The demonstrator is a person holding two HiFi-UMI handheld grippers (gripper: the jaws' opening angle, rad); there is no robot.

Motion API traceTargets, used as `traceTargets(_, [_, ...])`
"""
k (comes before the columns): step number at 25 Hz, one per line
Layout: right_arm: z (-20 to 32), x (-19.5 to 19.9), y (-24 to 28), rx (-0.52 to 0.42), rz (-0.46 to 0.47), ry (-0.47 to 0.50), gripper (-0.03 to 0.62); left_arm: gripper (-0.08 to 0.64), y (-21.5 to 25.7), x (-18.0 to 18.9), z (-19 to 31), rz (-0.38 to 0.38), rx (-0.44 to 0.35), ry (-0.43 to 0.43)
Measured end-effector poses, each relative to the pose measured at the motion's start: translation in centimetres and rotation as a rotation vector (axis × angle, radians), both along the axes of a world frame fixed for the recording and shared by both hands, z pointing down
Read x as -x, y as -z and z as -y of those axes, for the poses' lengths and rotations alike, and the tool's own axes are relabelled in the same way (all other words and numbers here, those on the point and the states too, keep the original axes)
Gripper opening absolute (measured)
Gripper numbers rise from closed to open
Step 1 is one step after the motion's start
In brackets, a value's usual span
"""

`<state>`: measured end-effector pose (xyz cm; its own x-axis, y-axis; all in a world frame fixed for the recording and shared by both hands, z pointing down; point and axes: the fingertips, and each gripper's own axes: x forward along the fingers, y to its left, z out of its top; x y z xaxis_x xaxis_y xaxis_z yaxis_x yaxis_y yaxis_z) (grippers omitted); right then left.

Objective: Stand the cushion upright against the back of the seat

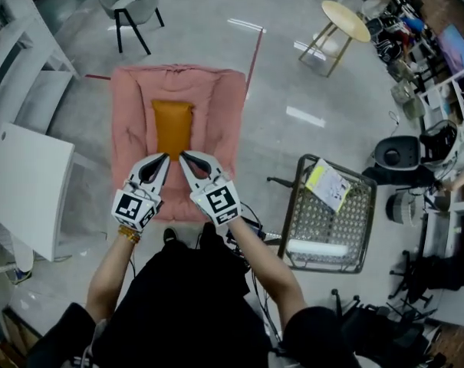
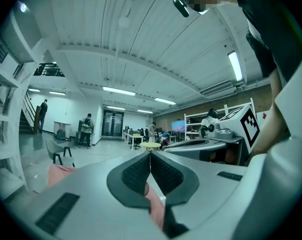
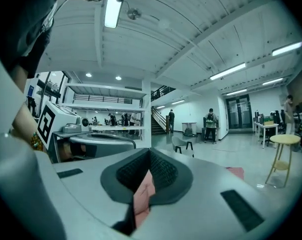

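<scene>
An orange cushion [image 1: 173,127] lies lengthwise on the middle of a pink padded seat [image 1: 132,121] on the floor. My left gripper [image 1: 165,158] and right gripper [image 1: 183,156] meet the cushion's near end, one at each corner. Both are shut. In the left gripper view the left gripper [image 2: 150,156] has its pads together, with a strip of salmon fabric [image 2: 154,206] pinched low between them. The right gripper [image 3: 150,154] shows the same, with creased fabric [image 3: 143,196] in its pads. Each gripper's body hides the rest of the cushion in those views.
A grey chair [image 1: 132,8] stands beyond the seat. A round wooden table [image 1: 345,20] is at the far right. A wire basket [image 1: 297,205] with a yellow-white packet stands at my right. A white panel [image 1: 28,186] is at my left.
</scene>
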<state>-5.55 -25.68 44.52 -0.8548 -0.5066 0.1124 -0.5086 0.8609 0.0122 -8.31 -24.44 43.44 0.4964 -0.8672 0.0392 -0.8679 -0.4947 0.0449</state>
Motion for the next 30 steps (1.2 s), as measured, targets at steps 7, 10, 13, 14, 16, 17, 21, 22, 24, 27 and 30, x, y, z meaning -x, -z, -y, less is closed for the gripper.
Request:
traceTargets(7, [-3.8,2.5,-3.1,0.069,-0.059,-0.051,0.014,0.014,-3.8,3.5,-3.4,-0.016,0.096,0.014])
traceTargets(10, [-4.9,3.5,-4.2,0.083,-0.08,-0.058,0.014,0.014,-4.8,4.5,-4.7,-0.018,0.12,0.016])
traceTargets(13, [-5.6,4.3,-4.7,0.09,-0.087,-0.057,0.014,0.014,-5.5,5.2,-5.6,-0.025,0.135,0.022])
traceTargets(14, [-5.8,4.6,-4.8,0.092,-0.089,-0.054,0.014,0.014,-5.6,5.5,-5.8,-0.027,0.138,0.025])
traceTargets(16, [-6.2,5.1,-5.1,0.096,-0.098,-0.047,0.014,0.014,-5.9,5.9,-6.2,-0.032,0.144,0.032])
traceTargets(17, [-6.4,5.3,-5.2,0.099,-0.101,-0.042,0.014,0.014,-5.9,6.1,-6.3,-0.035,0.147,0.035])
traceTargets(21, [-7.2,5.6,-5.4,0.103,-0.109,-0.032,0.014,0.014,-6.1,6.5,-6.9,-0.04,0.152,0.046])
traceTargets(22, [-7.3,5.7,-5.5,0.1,-0.113,-0.031,0.014,0.014,-6.1,6.6,-7.1,-0.041,0.153,0.049])
traceTargets(24, [-7.5,5.8,-5.4,0.1,-0.111,-0.027,0.014,0.014,-6.2,6.7,-7.2,-0.042,0.153,0.054])
traceTargets(27, [-7.7,5.7,-5.1,0.103,-0.097,-0.017,0.014,0.014,-6.3,6.5,-7.4,-0.044,0.153,0.061])
traceTargets(30, [-8.0,5.1,-5.5,0.102,-0.107,-0.015,0.014,0.014,-6.5,6.0,-7.6,-0.045,0.157,0.063])
